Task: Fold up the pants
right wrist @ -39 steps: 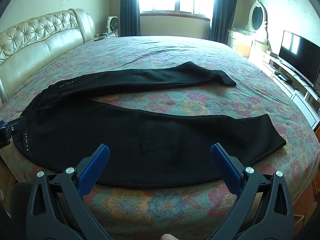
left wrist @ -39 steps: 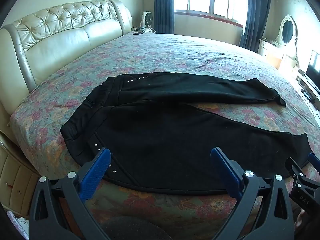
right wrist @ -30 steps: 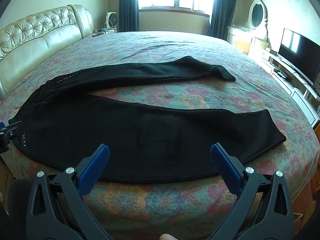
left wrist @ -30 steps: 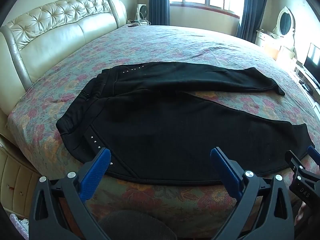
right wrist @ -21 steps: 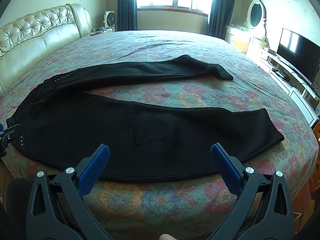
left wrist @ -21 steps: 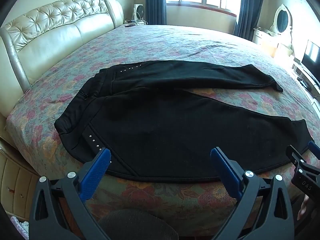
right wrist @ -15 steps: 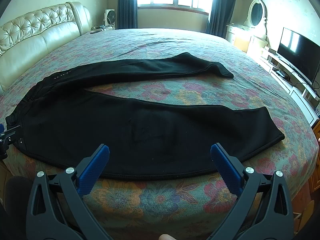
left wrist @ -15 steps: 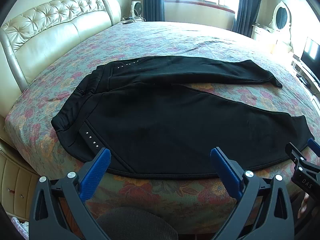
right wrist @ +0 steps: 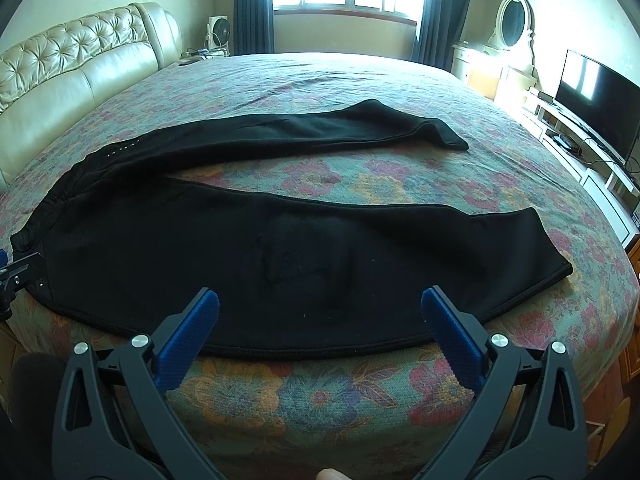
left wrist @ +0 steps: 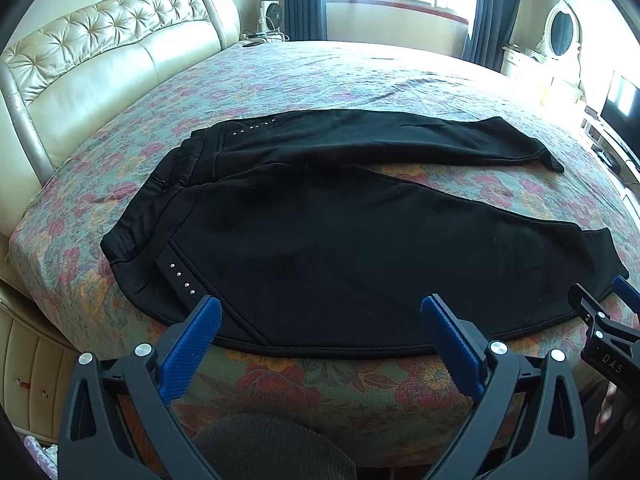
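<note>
Pants (left wrist: 340,240) — one pair, two grippers gaping.

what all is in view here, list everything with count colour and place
pants: 1, black, spread flat on the bed, legs apart
bed: 1, floral cover
headboard: 1, cream tufted, left
curtains: 2, dark blue, either side of the window
fan: 1, white, far left corner
mirror: 1, oval, white frame, far right
tv: 1, black, right wall
left gripper: 1, black with blue pads, open, at the pants' near edge
right gripper: 1, same colours, open, at the near edge
</note>
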The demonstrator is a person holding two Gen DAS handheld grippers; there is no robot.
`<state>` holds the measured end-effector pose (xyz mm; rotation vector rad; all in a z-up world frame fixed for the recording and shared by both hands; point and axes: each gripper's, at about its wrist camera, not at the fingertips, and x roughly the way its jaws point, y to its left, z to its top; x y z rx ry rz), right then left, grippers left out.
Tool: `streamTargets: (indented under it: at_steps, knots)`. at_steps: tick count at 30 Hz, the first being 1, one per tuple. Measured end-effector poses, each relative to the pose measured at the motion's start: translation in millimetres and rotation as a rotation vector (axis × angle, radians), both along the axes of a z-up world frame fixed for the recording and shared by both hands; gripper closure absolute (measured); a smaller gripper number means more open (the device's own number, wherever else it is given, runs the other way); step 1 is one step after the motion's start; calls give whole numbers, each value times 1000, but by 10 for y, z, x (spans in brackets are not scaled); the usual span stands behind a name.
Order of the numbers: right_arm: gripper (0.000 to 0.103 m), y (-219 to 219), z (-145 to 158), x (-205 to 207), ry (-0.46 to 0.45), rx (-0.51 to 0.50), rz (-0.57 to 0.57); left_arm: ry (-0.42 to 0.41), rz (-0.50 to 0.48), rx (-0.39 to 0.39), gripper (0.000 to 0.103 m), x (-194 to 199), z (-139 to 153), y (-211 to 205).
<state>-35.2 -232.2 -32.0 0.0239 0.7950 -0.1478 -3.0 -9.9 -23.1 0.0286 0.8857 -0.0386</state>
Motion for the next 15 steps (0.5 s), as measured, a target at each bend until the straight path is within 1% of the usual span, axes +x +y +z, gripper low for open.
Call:
streamTargets:
  at_steps: [15]
  knots:
    - [2, -9, 30, -29, -9, 3, -9, 0, -14, 5, 4, -11, 33, -24]
